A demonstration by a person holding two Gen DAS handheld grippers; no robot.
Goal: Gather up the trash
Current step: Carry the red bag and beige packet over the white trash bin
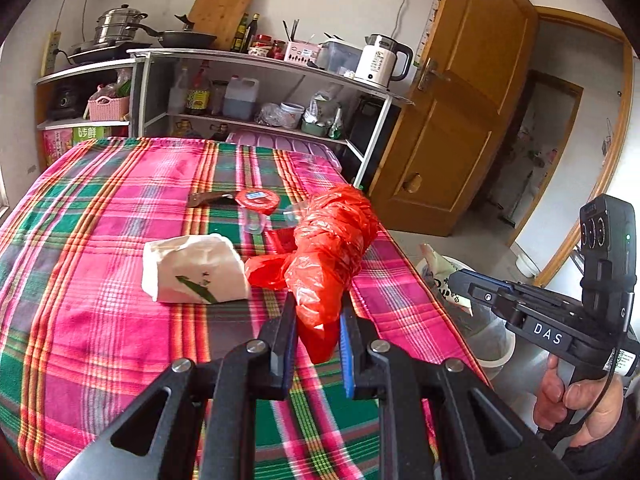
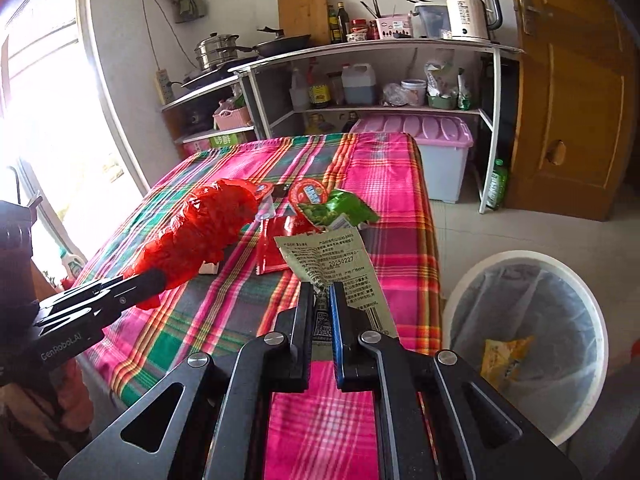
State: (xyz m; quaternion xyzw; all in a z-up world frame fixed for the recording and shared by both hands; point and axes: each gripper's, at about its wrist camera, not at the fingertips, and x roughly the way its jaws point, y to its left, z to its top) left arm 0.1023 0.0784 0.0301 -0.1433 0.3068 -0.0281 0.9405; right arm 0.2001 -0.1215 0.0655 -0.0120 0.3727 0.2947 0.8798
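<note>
Clamped on a crumpled red plastic bag (image 1: 328,256) and a printed snack wrapper (image 2: 332,268), carried clear of the plaid tablecloth (image 2: 380,168) for dropping into the lined white bin (image 2: 524,344).

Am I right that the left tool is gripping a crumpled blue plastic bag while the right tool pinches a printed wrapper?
Not quite: the plastic bag in the left tool is red, not blue, as the left wrist view shows. The rest holds: the right tool pinches a printed wrapper.

"DAS" on the right tool (image 1: 460,280), "GenRobot.AI" on the left tool (image 2: 160,278), "20250227" on the wrapper (image 2: 332,260).
</note>
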